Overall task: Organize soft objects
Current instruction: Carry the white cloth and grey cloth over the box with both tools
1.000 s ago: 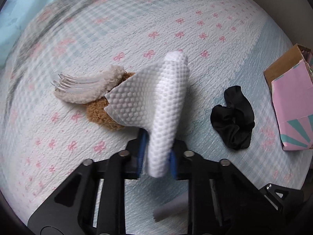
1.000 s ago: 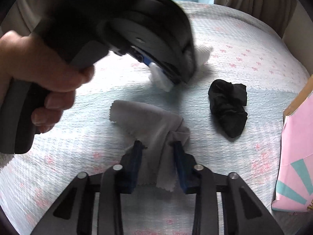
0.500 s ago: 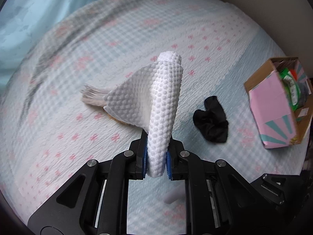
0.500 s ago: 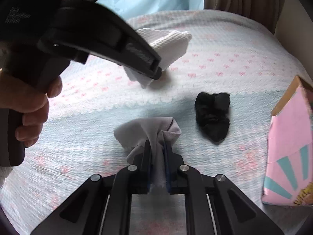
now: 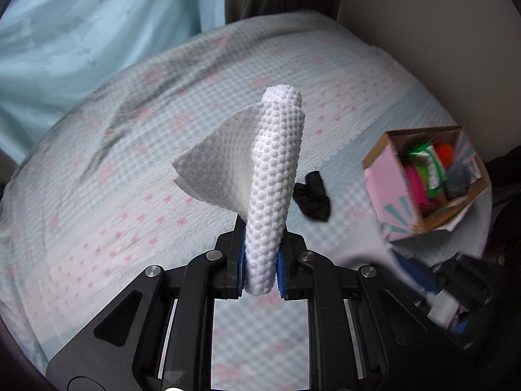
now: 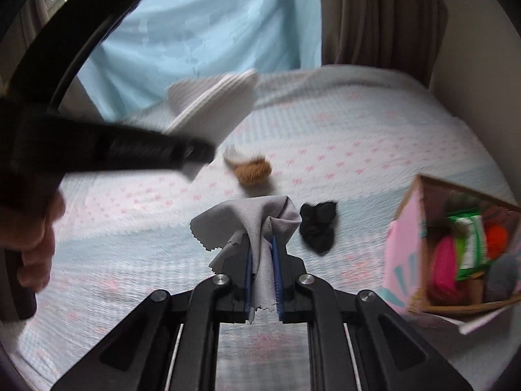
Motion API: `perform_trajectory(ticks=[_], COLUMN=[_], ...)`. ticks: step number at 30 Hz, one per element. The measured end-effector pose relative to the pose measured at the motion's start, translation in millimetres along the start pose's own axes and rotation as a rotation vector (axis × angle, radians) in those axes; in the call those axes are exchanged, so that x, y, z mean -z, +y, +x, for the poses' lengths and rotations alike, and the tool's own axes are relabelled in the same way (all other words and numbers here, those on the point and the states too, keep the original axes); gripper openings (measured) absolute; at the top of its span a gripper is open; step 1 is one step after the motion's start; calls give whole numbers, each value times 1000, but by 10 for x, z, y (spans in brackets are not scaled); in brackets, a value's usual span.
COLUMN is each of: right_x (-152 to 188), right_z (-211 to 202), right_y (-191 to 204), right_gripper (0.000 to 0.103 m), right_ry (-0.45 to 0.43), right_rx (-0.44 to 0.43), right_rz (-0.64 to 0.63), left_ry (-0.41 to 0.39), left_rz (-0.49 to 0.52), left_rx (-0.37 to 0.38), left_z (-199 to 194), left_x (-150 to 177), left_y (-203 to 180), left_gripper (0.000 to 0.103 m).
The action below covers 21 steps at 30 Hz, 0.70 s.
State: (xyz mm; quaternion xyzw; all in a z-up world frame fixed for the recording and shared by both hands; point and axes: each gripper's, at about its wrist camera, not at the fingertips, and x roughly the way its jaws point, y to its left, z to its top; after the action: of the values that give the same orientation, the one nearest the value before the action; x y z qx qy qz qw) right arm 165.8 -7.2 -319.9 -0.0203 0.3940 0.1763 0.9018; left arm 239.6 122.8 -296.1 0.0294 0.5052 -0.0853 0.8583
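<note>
I find my left gripper (image 5: pixel 260 262) clamped on a white waffle cloth (image 5: pixel 260 176), jaws nearly closed, the cloth standing above the bedspread (image 5: pixel 114 195). My right gripper (image 6: pixel 263 272) pinches a grey cloth (image 6: pixel 250 224) between its blue pads (image 6: pixel 275 260), lifted off the bed. A black sock (image 6: pixel 319 228) and a brown plush item (image 6: pixel 254 171) lie on the bedspread. The pink box (image 6: pixel 403 260) sits to the right, holding coloured items.
</note>
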Motion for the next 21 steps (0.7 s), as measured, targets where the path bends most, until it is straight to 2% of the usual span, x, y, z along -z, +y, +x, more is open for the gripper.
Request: perform_trajectory(ticks=[11,15,21], right_x=[-312,-387,-438], right_z=[-1355,-1635,-2015], right_y=[-156,-362,-805], right_gripper=[10,10,10], right_ry=[-99,-129,-152], right_rx=[53,70,117], right_rz=[67,108,152], left_ry=[-139,-175,-170], left_rz=[-59,-57,-65], left_rx=[36,50,66], left_z=[-1198,-1417,-1499], left_x=[53,35,-11], left_y=[-239,-410,-812], left_gripper=[13,13,13])
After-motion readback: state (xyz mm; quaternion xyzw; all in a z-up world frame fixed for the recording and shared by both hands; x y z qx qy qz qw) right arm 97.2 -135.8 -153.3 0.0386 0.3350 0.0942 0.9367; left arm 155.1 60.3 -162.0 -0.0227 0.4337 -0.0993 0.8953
